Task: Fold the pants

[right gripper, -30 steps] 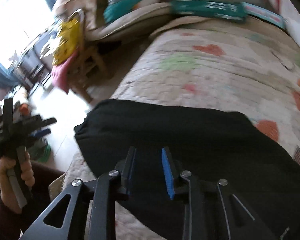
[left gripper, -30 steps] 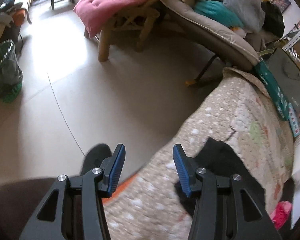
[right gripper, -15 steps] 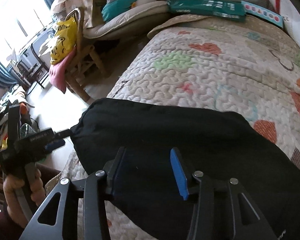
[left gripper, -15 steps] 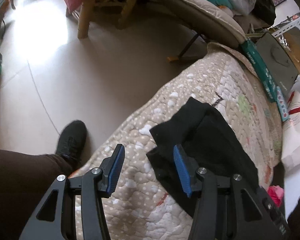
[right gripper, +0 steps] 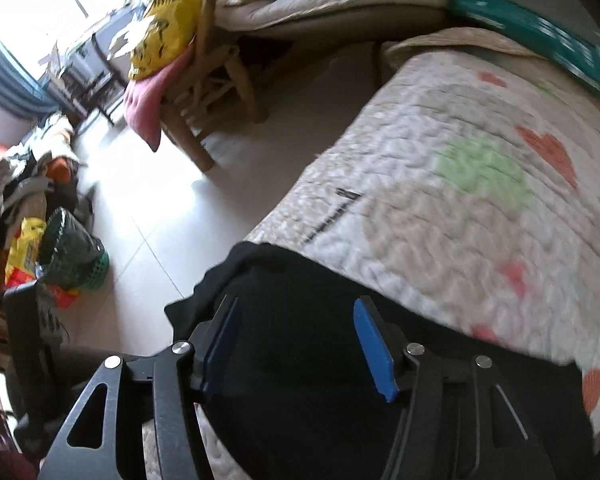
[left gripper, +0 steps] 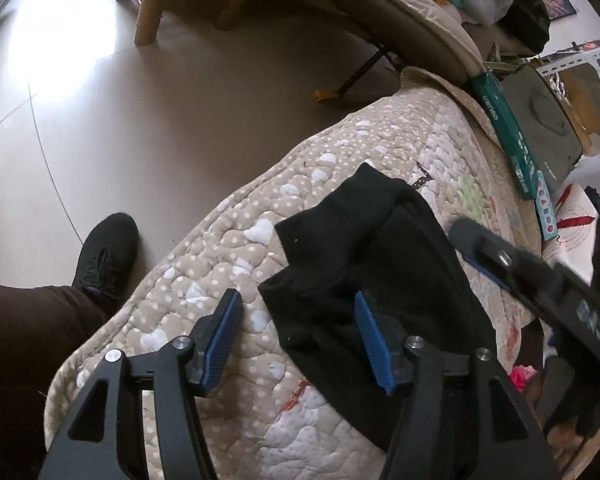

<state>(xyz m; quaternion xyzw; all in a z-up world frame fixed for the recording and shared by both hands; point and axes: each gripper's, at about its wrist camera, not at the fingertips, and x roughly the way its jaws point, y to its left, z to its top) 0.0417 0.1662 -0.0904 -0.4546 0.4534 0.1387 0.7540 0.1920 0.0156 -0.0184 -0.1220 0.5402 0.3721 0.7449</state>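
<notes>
Black pants (left gripper: pixel 384 248) lie folded on a quilted bedspread (left gripper: pixel 324 160) near the bed's edge. My left gripper (left gripper: pixel 296 316) is open, hovering just above the pants' near corner, its right finger over the fabric. The right gripper's body (left gripper: pixel 540 280) shows blurred at the right of the left wrist view, over the pants. In the right wrist view, my right gripper (right gripper: pixel 296 324) is open, low over the black pants (right gripper: pixel 300 288), holding nothing. The quilt (right gripper: pixel 460 200) stretches beyond.
A person's leg and black shoe (left gripper: pixel 104 252) stand on the tiled floor left of the bed. A wooden chair (right gripper: pixel 204 92) with pink and yellow cushions, a lounger (left gripper: pixel 400 12) and green boxes (left gripper: pixel 508 136) border the bed. Bags and clutter (right gripper: pixel 60 256) sit on the floor.
The left gripper has moved over the bed toward the pants' corner. The right gripper has opened wider and swung toward the bed's edge, and now enters the left wrist view.
</notes>
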